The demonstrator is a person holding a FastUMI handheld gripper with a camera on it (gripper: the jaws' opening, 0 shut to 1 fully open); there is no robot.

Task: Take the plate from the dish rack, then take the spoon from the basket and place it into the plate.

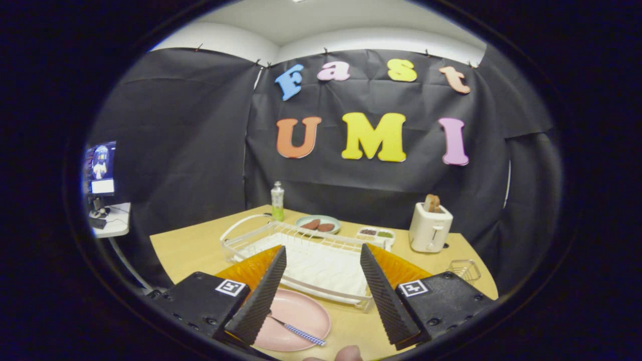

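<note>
Wooden table (200, 245) | pink plate (301, 311) holds blue-checked spoon (301, 333) | hand-held gripper (318, 296) spread

Pink round plates: one (296, 321) is seen on the wooden table.
Spoons with blue-and-white checked handles: one (297, 332) is counted, lying in the pink plate.
White wire dish racks: one (306, 250).
Clear wire baskets: one (464, 271).
White toasters: one (430, 228).
Green-tinted bottles with white caps: one (277, 201).
Pale green plates with brown pieces: one (318, 223).
Small white trays: one (376, 233).
Monitors: one (100, 168).
</note>
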